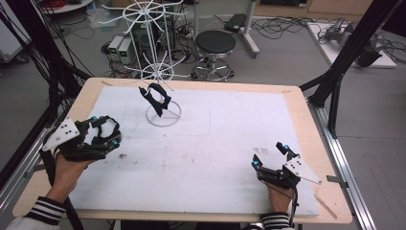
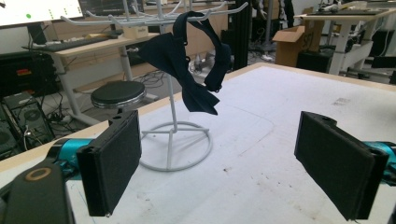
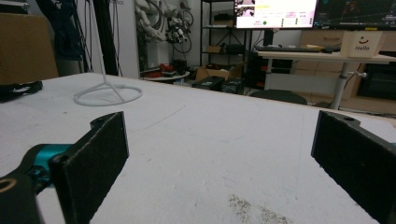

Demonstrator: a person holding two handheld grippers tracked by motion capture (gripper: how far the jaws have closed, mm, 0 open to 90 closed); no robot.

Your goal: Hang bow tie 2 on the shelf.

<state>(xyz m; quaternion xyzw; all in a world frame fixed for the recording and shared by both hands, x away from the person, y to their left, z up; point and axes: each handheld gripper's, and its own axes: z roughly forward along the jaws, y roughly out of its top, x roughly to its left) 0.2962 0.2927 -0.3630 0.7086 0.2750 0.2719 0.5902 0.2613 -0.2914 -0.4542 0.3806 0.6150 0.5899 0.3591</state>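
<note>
A black bow tie (image 1: 155,98) hangs from an arm of a white wire rack (image 1: 163,116) that stands on a ring base at the back left of the white mat. In the left gripper view the bow tie (image 2: 187,60) dangles ahead of and above my left gripper (image 2: 224,172), well apart from it. That left gripper (image 1: 106,130) rests at the mat's left side, jaws open and empty. My right gripper (image 1: 271,154) sits near the front right, also open and empty. In the right gripper view (image 3: 224,163) only bare mat lies between its pads, and the rack base (image 3: 108,94) is far off.
The white mat (image 1: 215,139) lies on a wooden table (image 1: 306,124) and has small dirt marks. A black stool (image 1: 215,45) and cables stand beyond the far edge. Black frame struts (image 1: 335,81) rise at the right and left sides.
</note>
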